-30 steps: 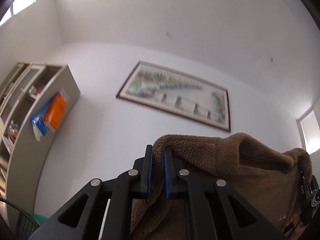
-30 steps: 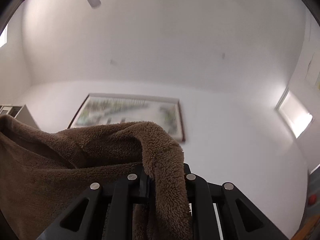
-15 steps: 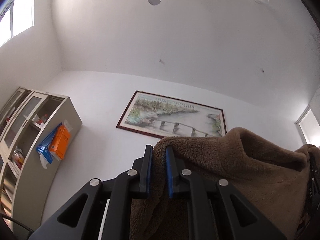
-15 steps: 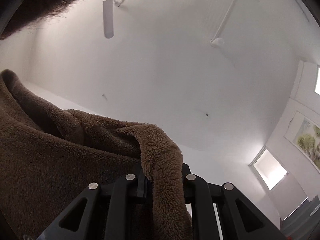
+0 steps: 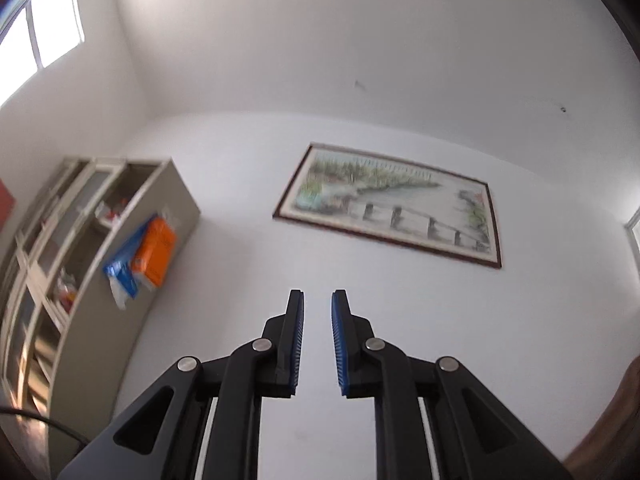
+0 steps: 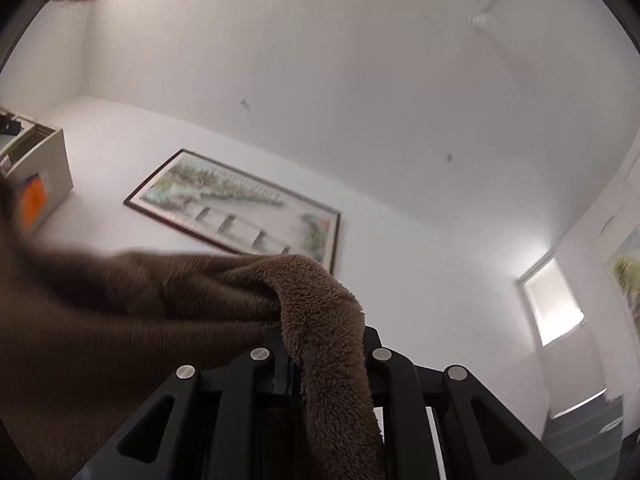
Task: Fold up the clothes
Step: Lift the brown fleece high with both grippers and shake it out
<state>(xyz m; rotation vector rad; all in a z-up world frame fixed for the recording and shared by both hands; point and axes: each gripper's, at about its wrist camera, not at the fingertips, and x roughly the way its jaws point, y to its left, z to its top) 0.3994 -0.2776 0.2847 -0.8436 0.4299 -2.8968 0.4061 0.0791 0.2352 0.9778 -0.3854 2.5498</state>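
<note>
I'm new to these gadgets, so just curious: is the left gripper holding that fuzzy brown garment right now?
No. The left gripper stands open with only bare white wall between its blue pads, while the brown garment hangs from the right gripper.

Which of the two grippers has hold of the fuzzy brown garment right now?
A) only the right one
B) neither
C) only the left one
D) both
A: the brown garment is pinched in the right gripper, while the left gripper stands open with nothing between its fingers.
</note>
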